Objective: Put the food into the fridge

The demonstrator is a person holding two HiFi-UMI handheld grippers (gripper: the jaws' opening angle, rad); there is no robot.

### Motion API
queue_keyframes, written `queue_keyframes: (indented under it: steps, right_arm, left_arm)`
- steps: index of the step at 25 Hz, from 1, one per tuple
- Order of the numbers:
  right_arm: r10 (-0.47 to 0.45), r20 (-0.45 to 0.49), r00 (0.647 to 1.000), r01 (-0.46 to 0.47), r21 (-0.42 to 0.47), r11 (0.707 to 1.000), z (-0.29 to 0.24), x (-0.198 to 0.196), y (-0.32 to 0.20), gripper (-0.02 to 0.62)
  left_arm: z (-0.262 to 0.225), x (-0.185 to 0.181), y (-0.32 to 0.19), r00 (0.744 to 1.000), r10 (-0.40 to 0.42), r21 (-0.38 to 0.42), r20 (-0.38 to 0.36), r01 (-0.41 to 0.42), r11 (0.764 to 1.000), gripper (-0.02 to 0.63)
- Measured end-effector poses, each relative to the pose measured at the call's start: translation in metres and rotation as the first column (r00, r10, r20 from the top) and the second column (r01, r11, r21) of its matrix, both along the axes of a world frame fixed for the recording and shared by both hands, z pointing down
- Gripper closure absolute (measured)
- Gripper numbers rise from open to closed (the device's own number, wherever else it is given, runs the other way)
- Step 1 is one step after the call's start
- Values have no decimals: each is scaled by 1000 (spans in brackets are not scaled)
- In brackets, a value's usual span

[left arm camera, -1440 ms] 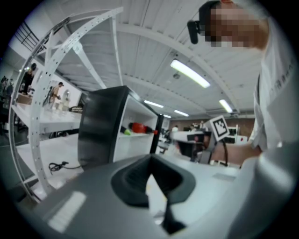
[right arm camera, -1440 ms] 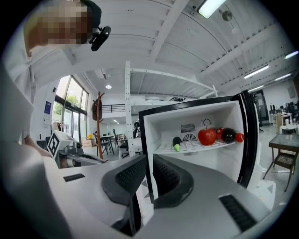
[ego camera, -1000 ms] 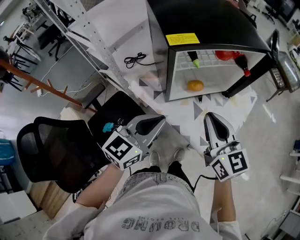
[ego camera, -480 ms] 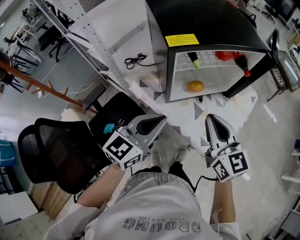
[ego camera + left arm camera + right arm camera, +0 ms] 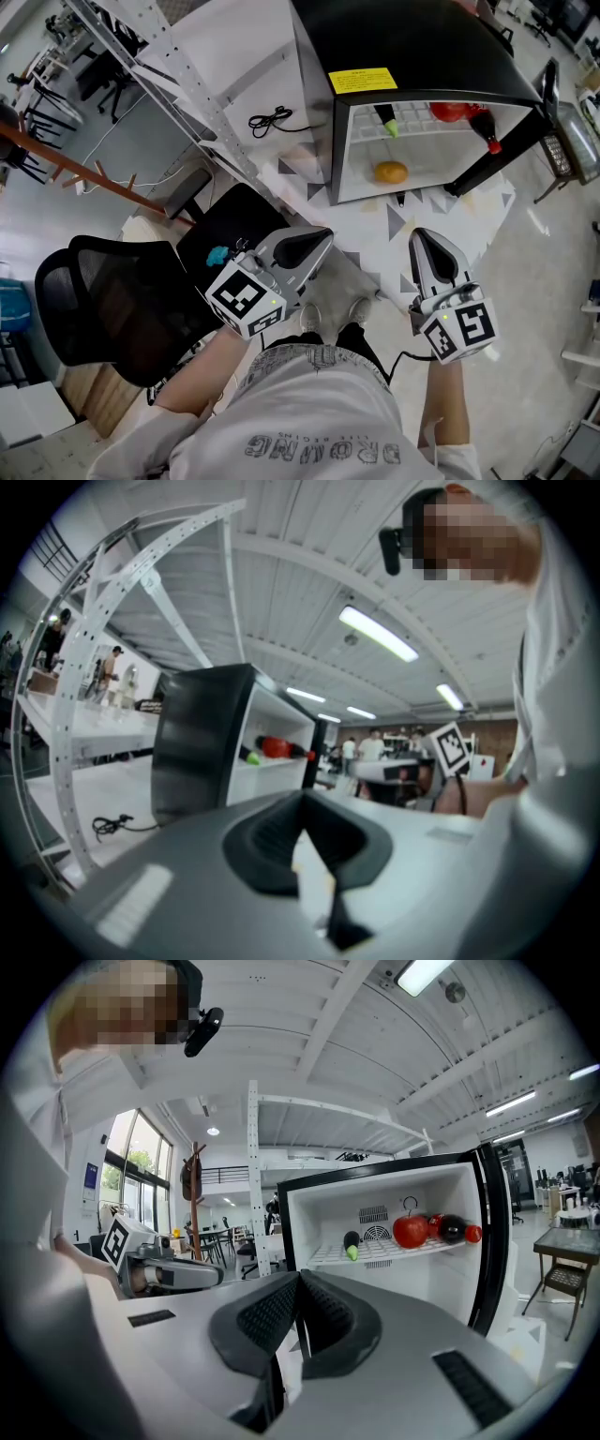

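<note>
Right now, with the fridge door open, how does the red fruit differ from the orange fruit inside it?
The red fruit is bright red; the orange fruit is yellow-orange. The red fruit sits on the upper wire shelf, the orange fruit on the bottom level. The red fruit has an eggplant nearby on its shelf; the orange fruit lies alone. Both are roundish and inside the open fridge.
</note>
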State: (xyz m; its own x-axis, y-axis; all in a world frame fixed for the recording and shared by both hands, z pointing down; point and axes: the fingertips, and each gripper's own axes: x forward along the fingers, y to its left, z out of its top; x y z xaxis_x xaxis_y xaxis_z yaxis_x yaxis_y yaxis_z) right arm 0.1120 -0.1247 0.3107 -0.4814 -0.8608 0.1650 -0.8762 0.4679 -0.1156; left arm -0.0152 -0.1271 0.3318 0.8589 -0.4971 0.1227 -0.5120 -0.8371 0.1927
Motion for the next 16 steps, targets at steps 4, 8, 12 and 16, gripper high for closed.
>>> queue_keyframes:
  steps: [4,8,12,16]
  right_arm:
    - [-3,0,1000,3,-4,1000,0,0,0,592]
    - [-5,0,1000,5,-7,1000,1,1,-1,592]
    - [-4,-3,1000,4,-9,1000,3,2,-1,592]
    - [2,-7,1000,-2,-6,1000,2,4,-1,592]
  left_arm:
    - [-1,1,0,1000,-1,0,1,1,1000,598]
    - [-1,2,-1,1000,-3,-1,1,3,1000,598]
    - [-2,3,-1,1000,-2,2,3,2,1000,598]
    - [-3,4,-1,1000,-1,3,5,1,1000,600]
